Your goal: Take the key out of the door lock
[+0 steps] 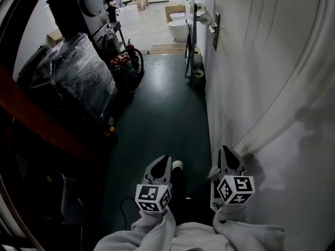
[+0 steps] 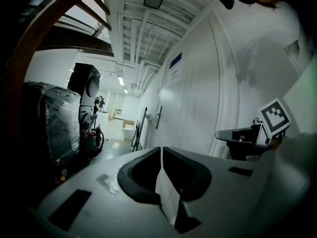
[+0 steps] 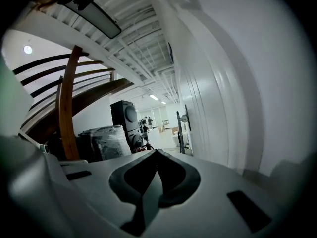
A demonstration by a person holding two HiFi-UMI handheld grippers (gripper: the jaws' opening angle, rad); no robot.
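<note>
A: What bounds the corridor?
B: White panelled wall (image 1: 272,61) along the right, dark green floor (image 1: 157,114), curved wooden stair rail (image 1: 42,122) at left.
A: And the furnishings?
B: Plastic-wrapped load (image 1: 78,82) at left, stacked dark appliances (image 1: 78,9) behind it, ceiling strip lights (image 3: 153,97) at the far end.

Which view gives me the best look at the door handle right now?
Head view: the door handle juts clearly from the white door, though far ahead. The left gripper view shows the handle small; the right gripper view, smaller still.
</note>
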